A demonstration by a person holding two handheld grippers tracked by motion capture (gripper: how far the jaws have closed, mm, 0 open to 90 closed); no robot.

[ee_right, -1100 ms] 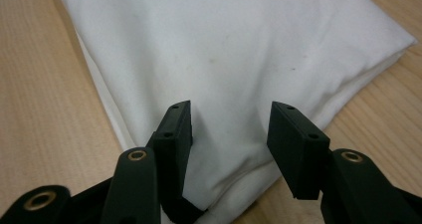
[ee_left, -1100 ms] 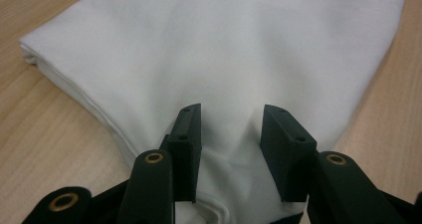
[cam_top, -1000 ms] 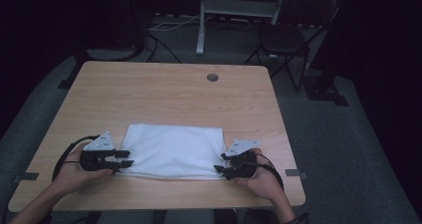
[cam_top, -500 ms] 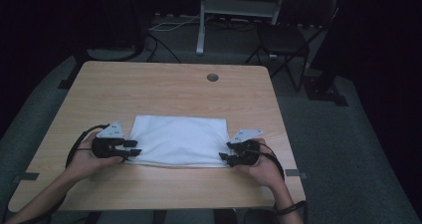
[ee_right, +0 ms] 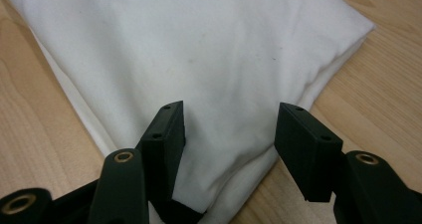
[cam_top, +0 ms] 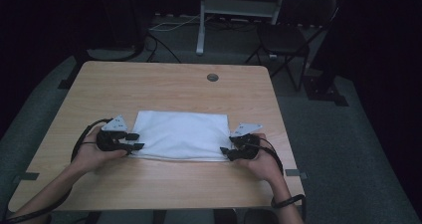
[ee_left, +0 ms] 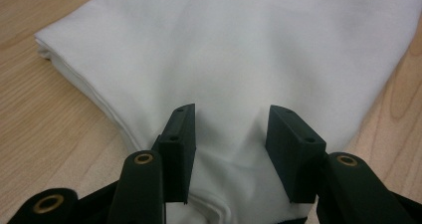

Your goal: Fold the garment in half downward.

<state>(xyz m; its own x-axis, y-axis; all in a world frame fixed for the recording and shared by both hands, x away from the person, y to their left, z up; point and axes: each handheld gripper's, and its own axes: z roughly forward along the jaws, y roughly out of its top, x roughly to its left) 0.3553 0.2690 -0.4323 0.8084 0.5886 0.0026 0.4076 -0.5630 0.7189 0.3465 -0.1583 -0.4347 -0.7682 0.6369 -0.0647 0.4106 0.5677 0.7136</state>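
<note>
No logos anywhere: a soft white folded cloth rectangle [cam_top: 181, 136] on the light woodgrain table [cam_top: 164, 89]. The left gripper [ee_left: 230, 134] and right gripper [ee_right: 226, 134] have just been opening, cloth corners lying loose between their matte black jaws.

Looks like my lab/recording room, not a home. I'm at a plain wooden table [cam_top: 164, 89] with a cable grommet hole [cam_top: 212, 77] in the top, standing on grey carpet [cam_top: 343, 149]. Walls and surroundings are dark all round, like blackout drapes. Behind the table: a black folding chair [cam_top: 288, 40], the grey metal leg of a stand or desk [cam_top: 201, 22], loose cables on the floor [cam_top: 164, 27]. Tape marks on the floor [cam_top: 293, 173] by the table corners.
</note>
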